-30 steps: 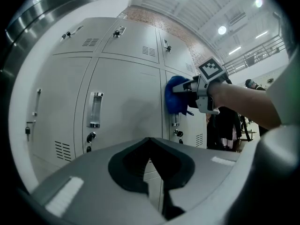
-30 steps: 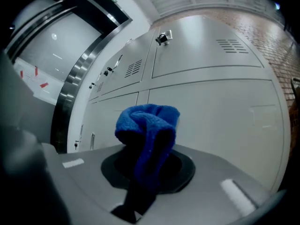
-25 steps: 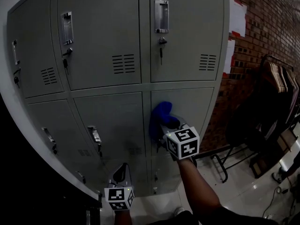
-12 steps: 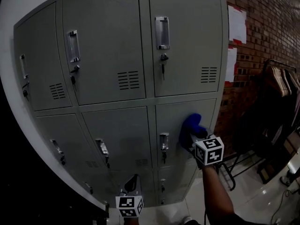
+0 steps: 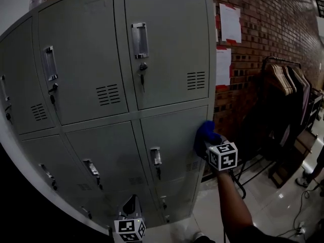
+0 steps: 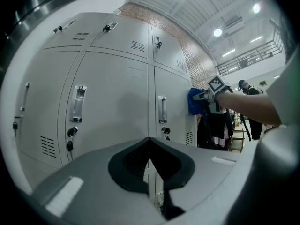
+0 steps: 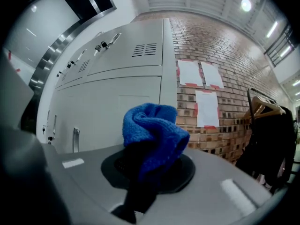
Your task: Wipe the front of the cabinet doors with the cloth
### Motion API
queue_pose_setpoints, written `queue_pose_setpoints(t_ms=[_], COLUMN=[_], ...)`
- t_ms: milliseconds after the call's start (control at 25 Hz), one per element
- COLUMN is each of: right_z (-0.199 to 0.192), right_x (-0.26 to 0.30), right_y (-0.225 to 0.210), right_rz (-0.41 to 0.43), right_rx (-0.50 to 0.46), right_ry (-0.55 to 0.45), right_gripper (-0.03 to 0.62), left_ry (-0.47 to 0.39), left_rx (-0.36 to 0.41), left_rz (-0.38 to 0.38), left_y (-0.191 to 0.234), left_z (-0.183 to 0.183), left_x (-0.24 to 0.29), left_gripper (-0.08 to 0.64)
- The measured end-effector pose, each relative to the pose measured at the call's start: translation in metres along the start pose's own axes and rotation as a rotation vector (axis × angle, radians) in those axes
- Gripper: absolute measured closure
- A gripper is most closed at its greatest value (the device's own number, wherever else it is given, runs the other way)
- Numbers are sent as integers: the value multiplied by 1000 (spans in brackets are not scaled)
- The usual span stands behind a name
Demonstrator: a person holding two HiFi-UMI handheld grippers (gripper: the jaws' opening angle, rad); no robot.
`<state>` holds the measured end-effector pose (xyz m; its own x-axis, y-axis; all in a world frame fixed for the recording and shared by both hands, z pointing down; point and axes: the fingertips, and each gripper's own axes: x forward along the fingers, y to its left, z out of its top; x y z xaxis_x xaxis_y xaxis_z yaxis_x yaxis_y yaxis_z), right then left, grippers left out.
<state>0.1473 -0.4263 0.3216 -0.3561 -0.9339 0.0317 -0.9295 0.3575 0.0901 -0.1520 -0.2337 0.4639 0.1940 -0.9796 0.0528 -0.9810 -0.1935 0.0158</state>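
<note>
Cloth (image 7: 155, 131), blue and thick-knitted, sits bunched in the right gripper (image 7: 146, 165), whose jaws are clamped on its lower folds, with the loose upper wad bulging past the tips. It looks soft, light and limp. It should flatten and drag under pressure rather than slide as a stiff pad would, so the hold wants to stay low on the bundle, with plenty of fabric left proud to meet the metal. A shallow pinch would probably let it pull free on a hard stroke.

The left gripper (image 6: 150, 159) hangs low in front of the bottom lockers, jaws pressed together on nothing.

In the head view the cloth lies against the middle-row right-hand door of the cabinet doors (image 5: 174, 128), at that door's right edge near the cabinet corner. The painted steel looks smooth and rigid, easy to wipe.

On the same door, a raised handle (image 5: 155, 156) with a lock below it stands to the left of the cloth, and vent slots (image 5: 192, 165) lie lower right. These are the snags, and the knit could catch on them.

Beyond the corner runs a brick wall (image 5: 263, 49) with paper sheets (image 5: 230, 23) taped on it. Farther right stands a clothes rack (image 5: 284, 82) with hangers, well apart from the doors.
</note>
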Motion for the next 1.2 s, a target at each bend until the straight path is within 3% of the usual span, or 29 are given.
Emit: queue_pose_setpoints(t_ms=[240,400,640,840,1200], right_z=[1,4,-7,-5,-17], right_x=[-11,-13,5,15,28], right_y=[7,68,170,229,243], right_rz=[-3,110,311,417,430], right_rx=[-16,-22,-48,-63,-82], right_ry=[-23,-67,-48,-31,0], right_gripper=[534,534,532,532,535], left_ry=[11,12,11,13,4], left_rx=[4,9,9,-1,-6], left_rz=[-28,-45,-46,-35,12], left_y=[-14,-22,-23,-19,1], left_z=[-3,-3,-3,-4,0], left_x=[5,8,7,4,-1], left_gripper=[546,546,546,546,546])
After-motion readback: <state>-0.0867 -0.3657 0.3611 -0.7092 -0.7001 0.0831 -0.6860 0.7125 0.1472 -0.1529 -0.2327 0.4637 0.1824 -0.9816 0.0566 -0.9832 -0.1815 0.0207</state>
